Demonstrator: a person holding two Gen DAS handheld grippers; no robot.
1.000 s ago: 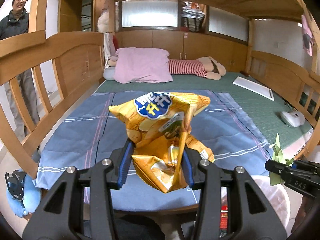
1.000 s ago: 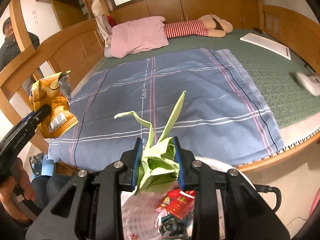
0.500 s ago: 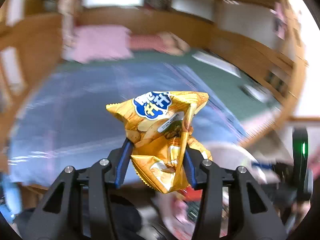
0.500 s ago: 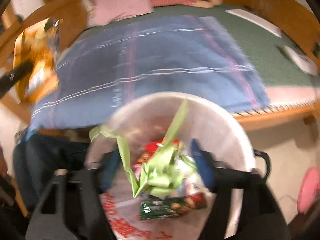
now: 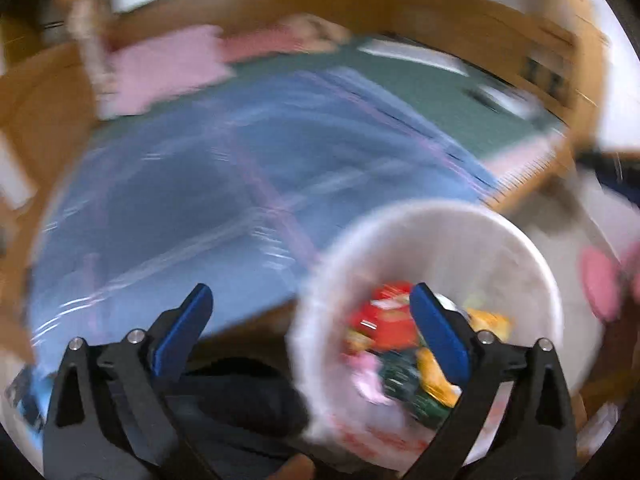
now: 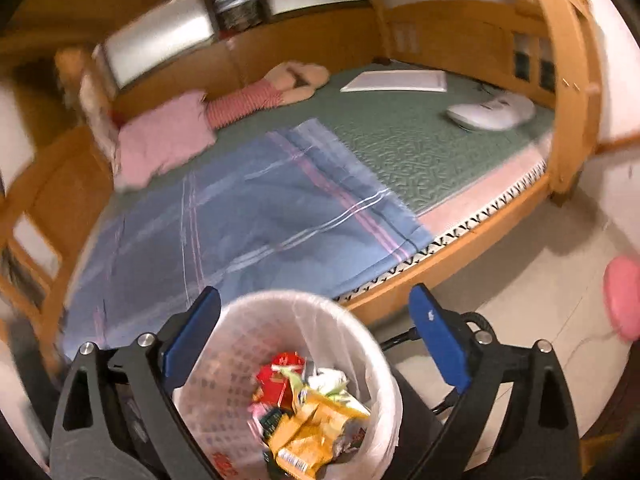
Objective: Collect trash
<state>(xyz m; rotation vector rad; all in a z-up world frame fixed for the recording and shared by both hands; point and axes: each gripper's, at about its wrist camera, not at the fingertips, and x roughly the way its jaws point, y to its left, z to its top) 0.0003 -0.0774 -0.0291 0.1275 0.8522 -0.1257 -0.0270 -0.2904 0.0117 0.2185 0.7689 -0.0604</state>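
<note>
A white-lined trash bin [image 6: 256, 308] stands on the floor at the bed's foot. It holds the yellow chip bag [image 6: 316, 436], the green paper [image 6: 332, 384] and red wrappers [image 6: 276, 376]. My right gripper [image 6: 314, 308] is open and empty above the bin's rim. My left gripper [image 5: 308, 304] is open and empty; the bin [image 5: 512, 240] lies under its right finger in a blurred left wrist view, with the chip bag [image 5: 488, 320] inside.
A wooden-framed bed [image 6: 460, 244] carries a blue plaid sheet [image 6: 256, 220], a pink pillow [image 6: 160, 144], a striped doll [image 6: 256, 100], a white board [image 6: 396, 80] and a white device [image 6: 488, 112]. A pink object [image 6: 620, 296] lies on the tiled floor at the right.
Both grippers opened and let go. The chip bag and the green paper dropped into the bin. Both views swung down and right toward the bin.
</note>
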